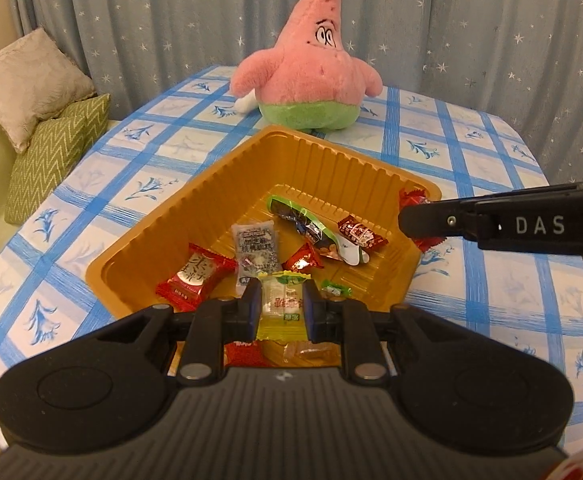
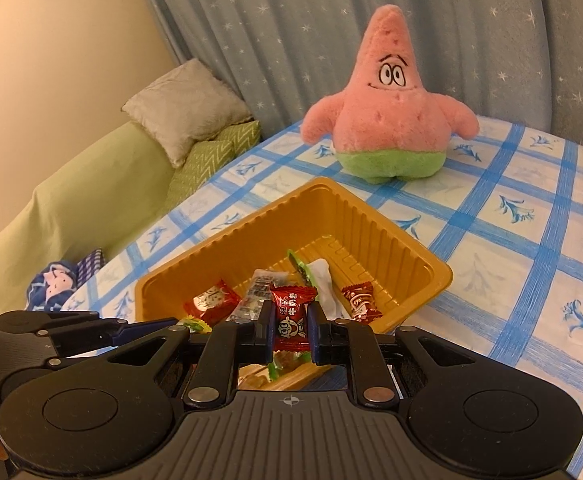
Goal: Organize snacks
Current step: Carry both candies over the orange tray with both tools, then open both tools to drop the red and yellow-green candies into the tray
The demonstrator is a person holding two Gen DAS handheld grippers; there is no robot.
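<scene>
A golden plastic tray [image 1: 195,216] sits on the blue-checked tablecloth and holds several wrapped snacks, among them a red packet [image 1: 195,280], a grey packet [image 1: 255,250] and a green-edged packet [image 1: 303,224]. My left gripper [image 1: 282,306] is shut on a yellow-green wrapped candy [image 1: 281,300] above the tray's near corner. My right gripper [image 2: 290,330] is shut on a red wrapped candy [image 2: 291,312] over the near side of the tray [image 2: 391,232]. In the left wrist view the right gripper [image 1: 407,222] reaches in from the right with the red candy [image 1: 413,200].
A pink and green starfish plush [image 1: 311,76] stands on the table behind the tray; it also shows in the right wrist view [image 2: 391,120]. A green sofa [image 2: 71,208] with cushions [image 1: 31,80] lies left of the table. Starred curtains hang behind.
</scene>
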